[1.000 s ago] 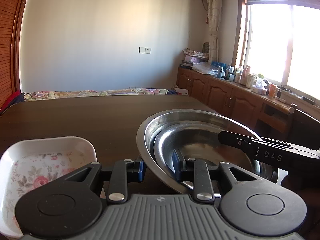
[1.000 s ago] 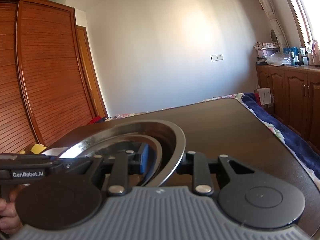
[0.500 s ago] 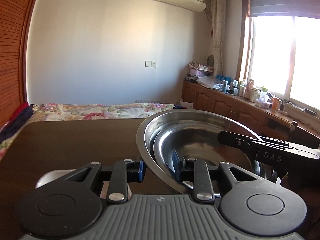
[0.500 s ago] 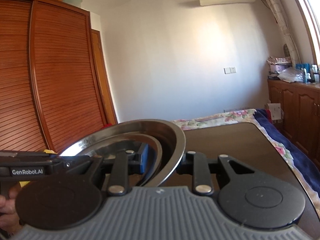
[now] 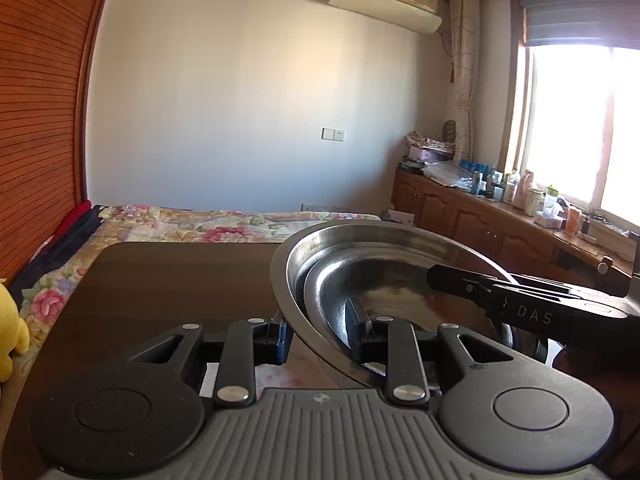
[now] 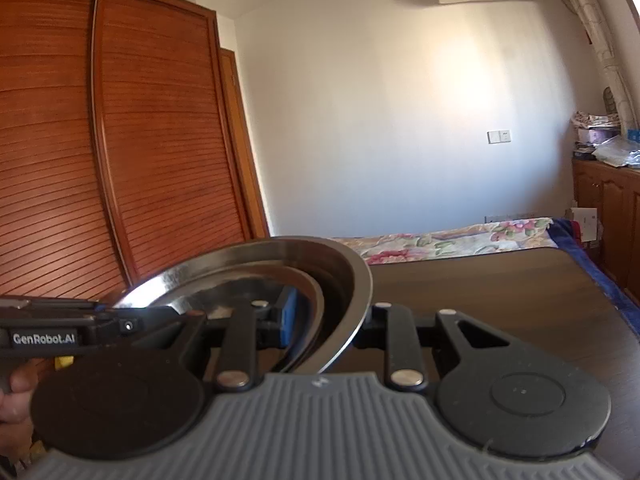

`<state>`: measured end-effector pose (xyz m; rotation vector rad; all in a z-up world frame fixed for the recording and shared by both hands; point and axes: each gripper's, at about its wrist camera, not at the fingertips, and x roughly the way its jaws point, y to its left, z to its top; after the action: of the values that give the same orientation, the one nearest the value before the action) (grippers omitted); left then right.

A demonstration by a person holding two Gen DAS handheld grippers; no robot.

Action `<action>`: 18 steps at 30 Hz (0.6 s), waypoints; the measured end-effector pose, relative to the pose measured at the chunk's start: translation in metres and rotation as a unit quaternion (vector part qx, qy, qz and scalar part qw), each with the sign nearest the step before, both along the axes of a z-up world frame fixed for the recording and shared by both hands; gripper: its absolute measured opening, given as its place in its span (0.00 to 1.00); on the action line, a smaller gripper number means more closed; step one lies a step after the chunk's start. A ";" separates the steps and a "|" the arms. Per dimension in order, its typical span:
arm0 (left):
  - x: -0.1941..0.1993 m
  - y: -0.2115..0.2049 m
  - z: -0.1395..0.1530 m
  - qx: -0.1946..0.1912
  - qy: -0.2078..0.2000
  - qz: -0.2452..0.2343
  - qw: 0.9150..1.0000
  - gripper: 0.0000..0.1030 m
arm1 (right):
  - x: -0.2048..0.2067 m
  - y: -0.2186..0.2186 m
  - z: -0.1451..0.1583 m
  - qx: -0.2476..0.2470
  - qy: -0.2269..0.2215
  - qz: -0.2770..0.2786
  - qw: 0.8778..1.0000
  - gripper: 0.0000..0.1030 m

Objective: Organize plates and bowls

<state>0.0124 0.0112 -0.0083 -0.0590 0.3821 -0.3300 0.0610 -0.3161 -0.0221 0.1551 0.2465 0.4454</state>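
Observation:
A round steel bowl [image 5: 380, 264] hangs tilted above the dark table, held from two sides. My left gripper [image 5: 318, 338] is shut on its near left rim, one finger inside and one outside. My right gripper [image 6: 330, 320] is shut on the opposite rim of the same steel bowl [image 6: 280, 264]. In the left wrist view the other gripper's black body [image 5: 520, 304] reaches over the bowl from the right. A white floral dish [image 5: 276, 376] shows only as a sliver under my left fingers.
The dark wooden table [image 5: 168, 280] stretches ahead to a bed with a floral cover [image 5: 192, 224]. A yellow toy [image 5: 10, 328] sits at the far left. A slatted wardrobe [image 6: 100, 160] stands left, low cabinets [image 5: 480, 216] right. A hand [image 6: 16, 392] grips the left tool.
Both grippers have risen with the steel bowl held between them. The floral dish has dropped almost out of the left view, and more of the bed and wall now shows.

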 end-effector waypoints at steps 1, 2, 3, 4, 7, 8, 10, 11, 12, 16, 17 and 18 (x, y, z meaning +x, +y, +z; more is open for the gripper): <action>-0.001 0.002 -0.001 -0.001 0.001 0.001 1.000 0.29 | -0.001 0.002 0.000 -0.001 0.001 0.002 1.000 0.28; -0.002 0.004 -0.001 -0.003 0.001 0.003 1.000 0.29 | -0.001 0.004 0.000 -0.002 0.002 0.005 1.000 0.28; -0.003 0.006 -0.003 -0.004 0.002 0.004 1.000 0.29 | -0.001 0.006 -0.001 -0.003 0.003 0.007 1.000 0.28; -0.004 0.007 -0.004 -0.005 0.003 0.005 1.000 0.29 | -0.002 0.008 -0.001 -0.004 0.004 0.009 1.000 0.28; -0.007 0.011 -0.007 -0.007 0.007 0.009 1.000 0.29 | -0.001 0.014 -0.001 -0.005 0.010 0.013 1.000 0.28; -0.008 0.014 -0.009 -0.006 0.008 0.011 1.000 0.29 | -0.001 0.017 -0.001 -0.006 0.011 0.015 1.000 0.28; -0.009 0.018 -0.010 -0.007 0.010 0.014 1.000 0.29 | -0.001 0.022 -0.002 -0.010 0.012 0.020 1.000 0.28; -0.010 0.023 -0.012 -0.008 0.011 0.016 1.000 0.29 | -0.001 0.024 -0.002 -0.011 0.013 0.022 1.000 0.28; -0.010 0.025 -0.012 -0.009 0.011 0.018 1.000 0.29 | -0.001 0.027 -0.003 -0.014 0.014 0.025 1.000 0.28; -0.012 0.032 -0.015 -0.009 0.014 0.028 0.999 0.29 | 0.000 0.035 -0.004 -0.021 0.017 0.032 0.999 0.28; -0.012 0.034 -0.015 -0.009 0.014 0.030 0.999 0.29 | 0.000 0.037 -0.004 -0.023 0.018 0.034 0.999 0.28; -0.012 0.035 -0.016 -0.009 0.015 0.032 0.999 0.29 | 0.001 0.039 -0.004 -0.025 0.019 0.035 0.999 0.28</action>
<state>0.0000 0.0460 -0.0241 -0.0934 0.4058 -0.2694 0.0617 -0.2772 -0.0266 0.1064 0.3010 0.5067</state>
